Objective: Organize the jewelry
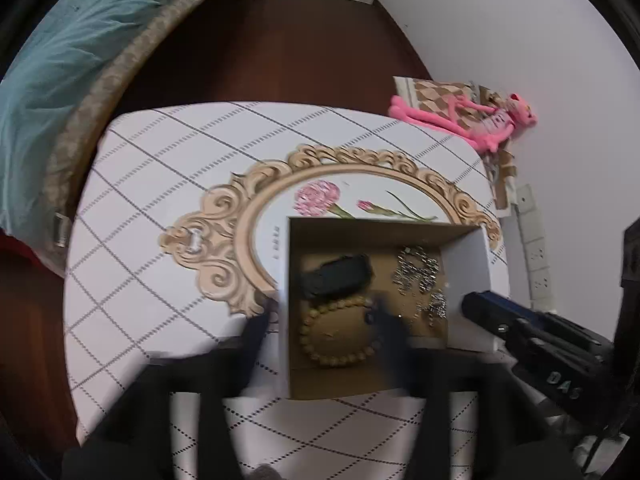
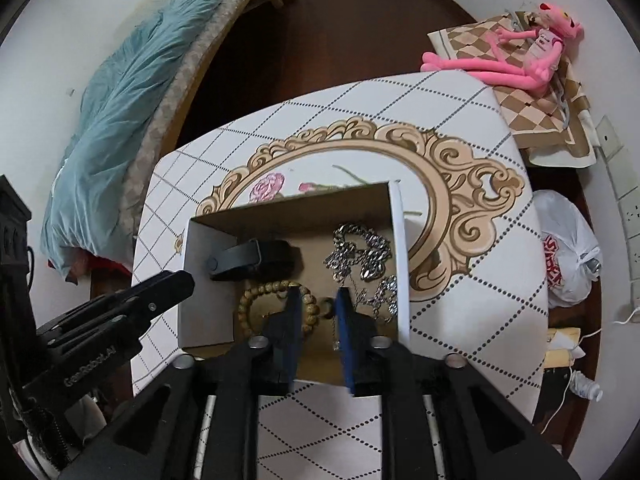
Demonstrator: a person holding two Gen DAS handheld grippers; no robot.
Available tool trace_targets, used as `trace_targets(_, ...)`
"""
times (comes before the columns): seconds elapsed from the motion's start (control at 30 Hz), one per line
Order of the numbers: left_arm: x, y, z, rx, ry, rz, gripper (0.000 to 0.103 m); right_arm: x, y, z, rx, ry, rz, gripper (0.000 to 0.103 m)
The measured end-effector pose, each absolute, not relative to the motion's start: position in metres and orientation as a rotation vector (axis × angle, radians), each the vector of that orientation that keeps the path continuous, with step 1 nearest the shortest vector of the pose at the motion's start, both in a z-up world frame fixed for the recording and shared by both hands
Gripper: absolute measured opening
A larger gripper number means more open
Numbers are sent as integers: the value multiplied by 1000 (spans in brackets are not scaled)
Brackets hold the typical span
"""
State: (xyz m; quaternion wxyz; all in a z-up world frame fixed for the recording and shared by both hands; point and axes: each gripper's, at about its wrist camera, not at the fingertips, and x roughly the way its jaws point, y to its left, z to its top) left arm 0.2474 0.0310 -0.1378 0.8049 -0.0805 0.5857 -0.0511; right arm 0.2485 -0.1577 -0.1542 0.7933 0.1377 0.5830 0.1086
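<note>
An open cardboard box (image 1: 468, 264) (image 2: 204, 292) stands on the table. Inside lie a black watch (image 1: 338, 276) (image 2: 256, 262), a wooden bead bracelet (image 1: 340, 332) (image 2: 262, 294) and silver chains (image 1: 418, 270) (image 2: 360, 256). My left gripper (image 1: 320, 316) is open, blurred, straddling the box's left wall: one finger outside, one inside over the bracelet. My right gripper (image 2: 318, 300) is open, its blue-padded fingers low inside the box between bracelet and chains. A thin chain hangs by the right finger (image 2: 344, 320). In the left wrist view the right gripper (image 1: 520, 328) reaches in from the right.
The table (image 1: 160, 208) (image 2: 480, 280) has a white diamond-pattern cloth with a gold ornate frame print. A bed with teal blanket (image 1: 60, 60) lies left. A pink plush toy (image 1: 480, 120) (image 2: 520, 56) and white plastic bag (image 2: 568, 248) sit to the right by the wall.
</note>
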Motion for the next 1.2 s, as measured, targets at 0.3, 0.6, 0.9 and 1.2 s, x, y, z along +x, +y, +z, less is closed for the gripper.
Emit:
trace_targets(0.3, 232, 49, -133, -130, 1220, -3, 98, 232, -165, -129, 185, 1195, 118, 80)
trace_targets(0.6, 201, 42, -129, -49, 1174, 55, 100, 199, -165, -128, -3, 1177, -33, 98)
trace_targets(0.9, 163, 37, -84, -43, 1099, 61, 100, 153, -166, -82, 5, 1093, -47, 99)
trace_targets(1.2, 108, 32, -12, -36, 963, 49, 100, 87, -168, -1, 16, 954, -45, 99)
